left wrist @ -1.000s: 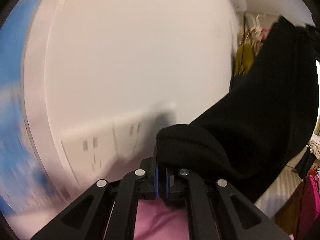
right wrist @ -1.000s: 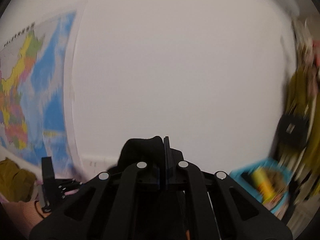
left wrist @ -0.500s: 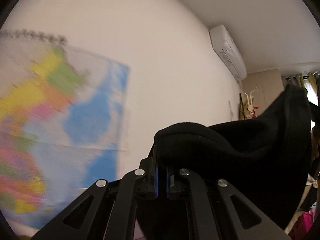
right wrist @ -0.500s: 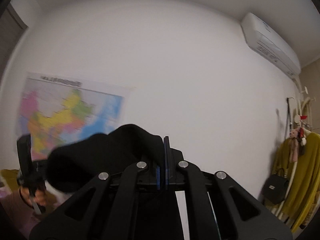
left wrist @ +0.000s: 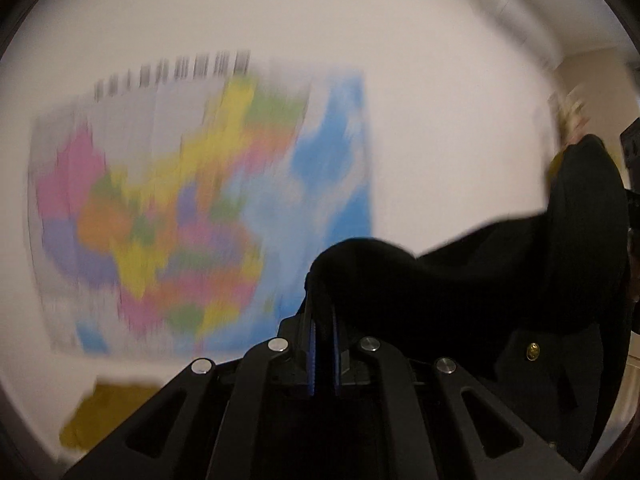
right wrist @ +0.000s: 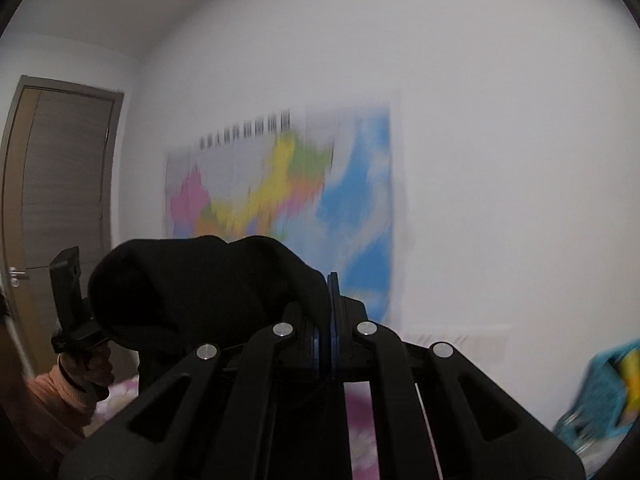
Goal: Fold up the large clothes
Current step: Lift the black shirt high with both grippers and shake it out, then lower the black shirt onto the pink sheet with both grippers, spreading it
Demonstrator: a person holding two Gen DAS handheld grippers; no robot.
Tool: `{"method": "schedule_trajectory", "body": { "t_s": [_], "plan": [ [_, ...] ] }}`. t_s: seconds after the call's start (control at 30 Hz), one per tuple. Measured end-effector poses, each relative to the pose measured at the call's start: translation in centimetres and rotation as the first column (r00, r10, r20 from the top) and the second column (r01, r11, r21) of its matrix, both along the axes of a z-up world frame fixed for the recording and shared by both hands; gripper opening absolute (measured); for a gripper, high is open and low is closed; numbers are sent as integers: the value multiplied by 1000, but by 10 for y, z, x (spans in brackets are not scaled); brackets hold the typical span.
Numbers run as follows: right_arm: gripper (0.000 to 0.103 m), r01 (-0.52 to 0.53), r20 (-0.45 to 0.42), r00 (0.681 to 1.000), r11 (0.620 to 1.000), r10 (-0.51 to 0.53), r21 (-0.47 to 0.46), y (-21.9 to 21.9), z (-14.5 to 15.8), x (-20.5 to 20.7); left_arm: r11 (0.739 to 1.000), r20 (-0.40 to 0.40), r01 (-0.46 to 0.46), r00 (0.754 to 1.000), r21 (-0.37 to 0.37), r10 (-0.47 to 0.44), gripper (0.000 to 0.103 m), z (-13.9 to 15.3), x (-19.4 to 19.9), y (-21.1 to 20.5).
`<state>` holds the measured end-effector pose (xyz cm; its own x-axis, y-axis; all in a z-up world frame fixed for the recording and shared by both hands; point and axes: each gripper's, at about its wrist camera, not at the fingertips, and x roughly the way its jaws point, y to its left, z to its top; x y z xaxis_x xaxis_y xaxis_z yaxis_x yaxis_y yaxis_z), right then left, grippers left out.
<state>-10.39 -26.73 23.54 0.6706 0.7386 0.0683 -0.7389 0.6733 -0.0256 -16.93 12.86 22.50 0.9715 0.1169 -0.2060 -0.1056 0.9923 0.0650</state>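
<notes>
- L gripper (left wrist: 323, 312): black two-finger tool w/ blue pads, fingers pressed together on a fold of the large black fabric garment (left wrist: 500, 280). Cloth bunches over the fingertips, then runs off to the right side of the left wrist view, where it rises in a tall hump.
- Small gold-coloured round button (left wrist: 532, 347) shows on the garment low at the right of that view.
- R gripper (right wrist: 326, 312): same black build, blue pads, fingers clamped on another edge of the black garment (right wrist: 200, 280). Fabric mounds up left of the fingertips & hangs down behind the linkage.
- Garment is held up in the air btwn both tools, in front of the wall; how much hangs below I can't tell, the gripper bodies hide it.
- In the right wrist view, L gripper (right wrist: 70, 280) appears at far left, upright, held by a hand (right wrist: 86, 354) w/ a peach-orange knit sleeve (right wrist: 56, 400) below it.
- Background: pale wall w/ a blurred multicoloured wall map (left wrist: 192, 208), also seen in the right view (right wrist: 288, 188). Print on it too smeared to read.
- Brown wooden door (right wrist: 60, 200) at left of right view.
- Blue plastic basket (right wrist: 604, 396) at lower right, blurred, something yellow inside.
- Pink-and-white patterned surface (right wrist: 362, 432) shows below, btwn the R gripper's arms.
- Mustard-yellow cloth patch (left wrist: 108, 412) at lower left of the left view, blurred.
</notes>
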Motion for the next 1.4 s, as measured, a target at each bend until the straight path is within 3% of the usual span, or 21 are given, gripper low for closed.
{"method": "schedule_trajectory", "body": {
  "t_s": [0.07, 0.17, 0.27, 0.33, 0.43, 0.63, 0.7, 0.77, 0.8, 0.83, 0.9, 0.97, 1.0, 1.13, 1.23, 1.4],
  "plan": [
    [3, -27, -85, 996, 999, 23, -39, 27, -22, 47, 997, -108, -61, 993, -40, 56, 5, -35, 33, 21],
    [3, -65, -235, 971, 990, 34, -124, 78, -67, 125, 982, -256, -170, 956, -84, 144, 5, -101, 81, 53],
    [3, -72, -377, 925, 957, -42, -282, 140, -130, 201, 961, -433, -253, 883, -111, 182, 5, -181, 131, 79],
    [3, -82, -446, 891, 936, -85, -342, 163, -166, 233, 950, -510, -296, 835, -100, 206, 5, -220, 148, 88],
    [3, -84, -519, 846, 933, -119, -350, 180, -198, 273, 946, -555, -307, 807, -103, 202, 5, -240, 167, 101],
    [3, -21, -640, 754, 968, -149, -251, 171, -202, 333, 934, -568, -305, 809, -184, 152, 12, -230, 190, 133],
    [3, 2, -675, 714, 966, -184, -260, 173, -217, 353, 933, -582, -319, 796, -167, 168, 20, -232, 203, 140],
    [4, 8, -712, 669, 961, -212, -278, 182, -238, 371, 929, -618, -336, 767, -156, 174, 24, -240, 224, 143],
    [9, 17, -732, 641, 957, -232, -289, 185, -248, 380, 933, -633, -329, 756, -149, 166, 32, -245, 230, 143],
    [23, 41, -748, 608, 951, -266, -305, 186, -259, 387, 936, -645, -332, 742, -120, 181, 33, -250, 237, 143],
    [41, 92, -755, 584, 949, -297, -302, 182, -268, 390, 941, -646, -323, 742, -107, 181, 36, -253, 240, 140],
    [45, 102, -754, 590, 953, -289, -286, 173, -267, 384, 949, -647, -289, 749, -125, 142, 49, -250, 237, 138],
    [45, 81, -743, 612, 956, -272, -283, 168, -262, 374, 953, -638, -272, 759, -129, 130, 54, -247, 234, 137],
    [59, -34, -674, 709, 945, -207, -325, 147, -245, 309, 975, -625, -176, 779, -136, 53, 55, -237, 218, 133],
    [73, -110, -616, 767, 910, -179, -401, 127, -247, 246, 987, -629, -112, 777, -119, 12, 55, -237, 200, 129],
    [81, -186, -571, 800, 829, -184, -528, 122, -281, 159, 992, -602, -51, 798, -117, -30, 57, -239, 163, 127]
  ]
}}
